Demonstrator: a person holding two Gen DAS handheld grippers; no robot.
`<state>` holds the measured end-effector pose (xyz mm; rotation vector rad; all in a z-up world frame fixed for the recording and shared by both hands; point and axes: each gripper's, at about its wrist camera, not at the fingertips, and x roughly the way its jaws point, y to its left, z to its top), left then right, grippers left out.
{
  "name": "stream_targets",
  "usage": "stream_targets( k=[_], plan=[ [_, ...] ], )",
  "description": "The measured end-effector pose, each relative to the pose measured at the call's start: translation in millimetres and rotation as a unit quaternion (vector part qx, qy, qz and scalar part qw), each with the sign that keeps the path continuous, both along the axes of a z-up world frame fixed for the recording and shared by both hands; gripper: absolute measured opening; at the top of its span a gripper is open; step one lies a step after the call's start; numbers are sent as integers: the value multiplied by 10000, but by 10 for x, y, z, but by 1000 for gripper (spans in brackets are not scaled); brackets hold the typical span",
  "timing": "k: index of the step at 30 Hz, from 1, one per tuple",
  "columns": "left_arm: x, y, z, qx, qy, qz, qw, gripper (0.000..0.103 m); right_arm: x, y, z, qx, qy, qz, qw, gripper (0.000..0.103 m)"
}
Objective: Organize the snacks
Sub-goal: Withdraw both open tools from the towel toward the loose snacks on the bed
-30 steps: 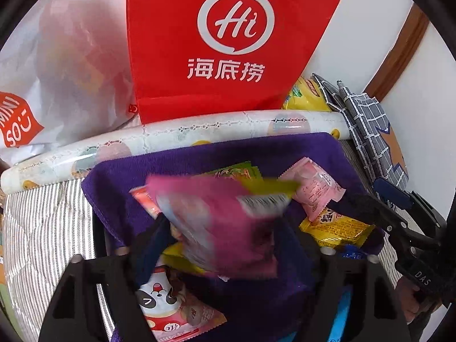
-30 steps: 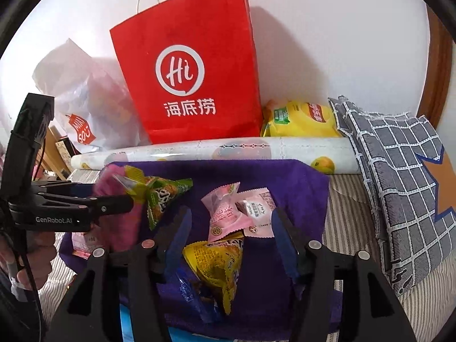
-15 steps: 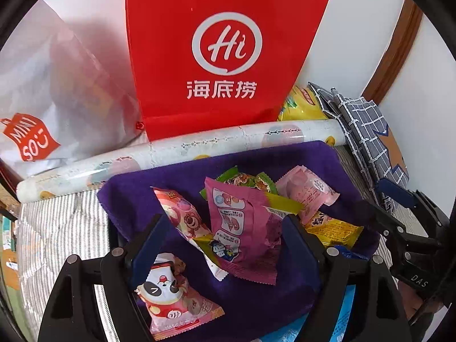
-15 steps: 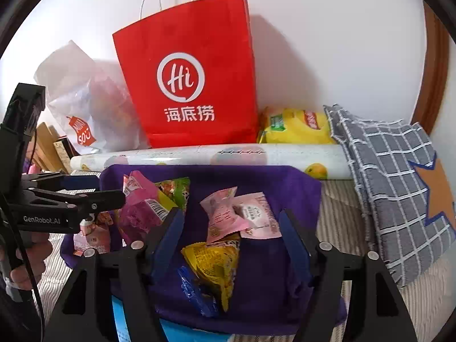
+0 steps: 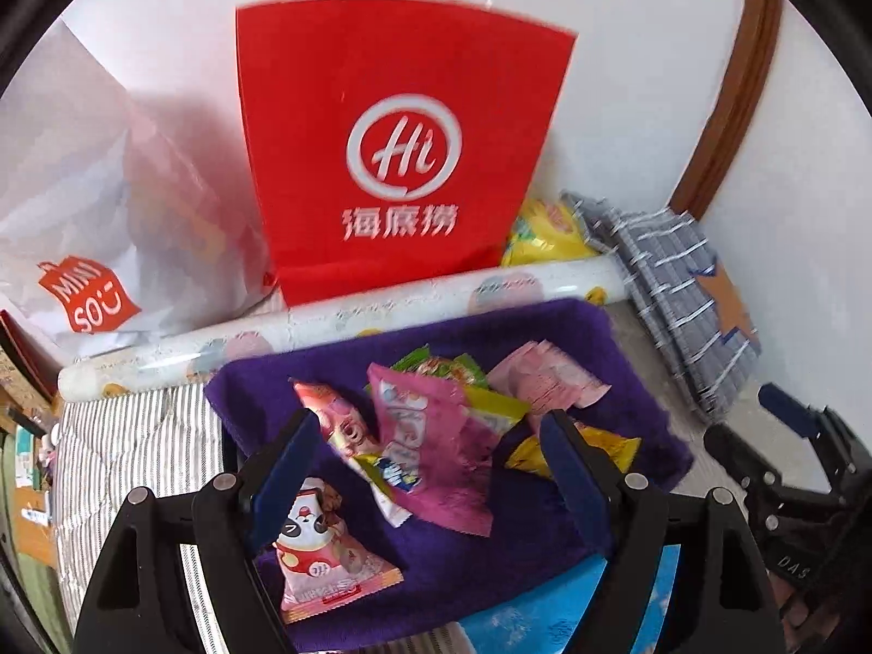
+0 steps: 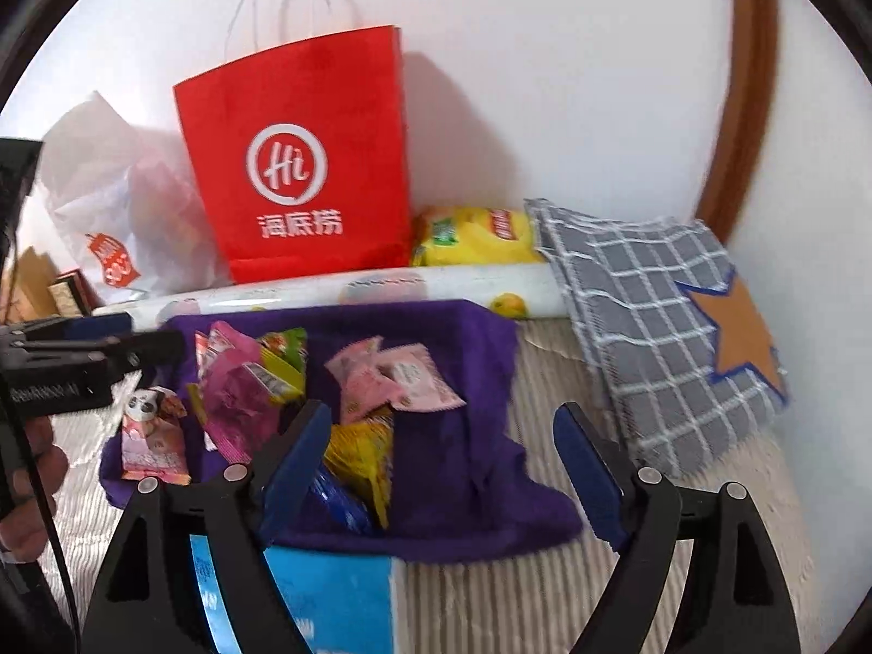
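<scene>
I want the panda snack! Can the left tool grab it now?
Probably yes. The left tool is open and empty, the panda snack lies uncovered on the purple cloth just below its left finger.

Count on the purple towel [image 5: 545,338]: two pink packets lying together [image 6: 392,376], one magenta packet [image 5: 436,458], one green [image 5: 436,368], one yellow [image 6: 359,452], one blue [image 6: 338,501], one panda packet [image 5: 316,550]. Beyond the claws: one red paper bag [image 5: 392,136], one white plastic bag [image 5: 109,207], one chip bag [image 6: 474,234], one roll [image 5: 327,321].
</scene>
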<state>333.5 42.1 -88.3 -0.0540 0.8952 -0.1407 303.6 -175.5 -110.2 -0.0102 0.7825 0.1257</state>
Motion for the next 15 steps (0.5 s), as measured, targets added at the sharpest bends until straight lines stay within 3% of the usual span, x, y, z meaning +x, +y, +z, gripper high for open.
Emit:
stream_targets(
  k=[3, 8, 15],
  plan=[
    [-131, -5, 156, -217, -299, -86, 9993, 82, -171, -47, 72, -25, -135, -131, 9998, 83],
    [-340, -80, 402, -204, -626, -255, 9975, 82, -438, -152, 199, 22, -154, -285, 9995, 83],
    [-597, -213, 646, -216, -783, -427, 9958, 82, -834, -258, 379, 153, -301, -468, 9983, 83]
  ],
)
